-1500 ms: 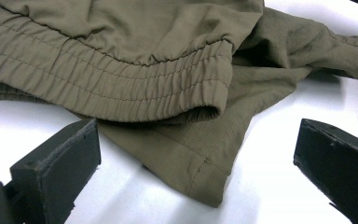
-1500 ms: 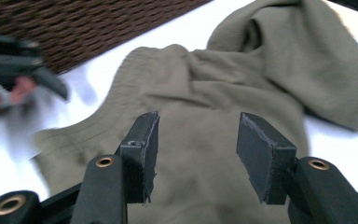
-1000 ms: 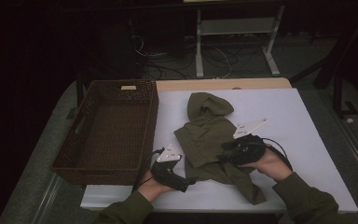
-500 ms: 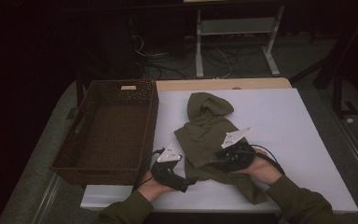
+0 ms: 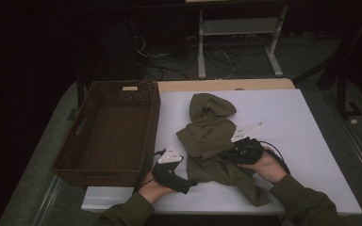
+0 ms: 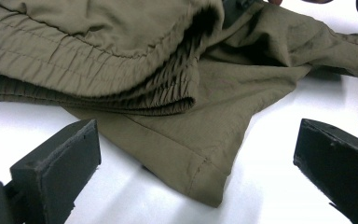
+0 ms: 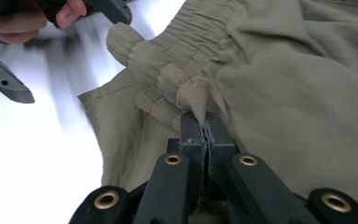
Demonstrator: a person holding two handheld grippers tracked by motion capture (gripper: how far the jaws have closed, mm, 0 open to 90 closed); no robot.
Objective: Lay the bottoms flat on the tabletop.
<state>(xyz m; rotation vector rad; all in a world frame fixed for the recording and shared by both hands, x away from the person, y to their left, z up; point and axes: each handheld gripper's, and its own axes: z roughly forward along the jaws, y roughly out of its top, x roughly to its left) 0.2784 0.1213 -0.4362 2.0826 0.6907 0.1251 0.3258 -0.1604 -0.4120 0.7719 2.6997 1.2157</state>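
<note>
**Olive garment pinched at its gathered band on a white table**

Olive-green woven cloth, a crumpled garment [image 5: 212, 141], lies near the middle of a white table [image 5: 311, 122], its long axis running from the far centre toward the near right edge, where one loose end trails off beside a sleeve of the person at the table. To the left stands a dark brown wicker basket [image 5: 108, 132], rectangular, with a cut-out handle in its far wall; the garment lies just beside it, apart from it. The high view takes in basket, table and both hands at once, but leaves the cloth a soft dark heap. The gripper views supply what it lacks. From the right gripper [image 7: 206, 135], the garment's elastic band [image 7: 177, 70] appears as tight rows of puckered gathers, and the two black jaws have just been closing and now meet on a fold of that band, the cloth pinched up between them. Brass-coloured rivets stud the gripper's black linkage. From the left gripper [image 6: 196, 158], a flat stitched hem corner [image 6: 205, 182] of the garment points toward the camera, lying on the table between the two blocky, matt black jaws, which stand wide apart and touch nothing. Above it, the ribbed band folds over on itself in a thick roll. In the high view the left gripper [image 5: 188, 184] rests low at the garment's near left edge.
</note>
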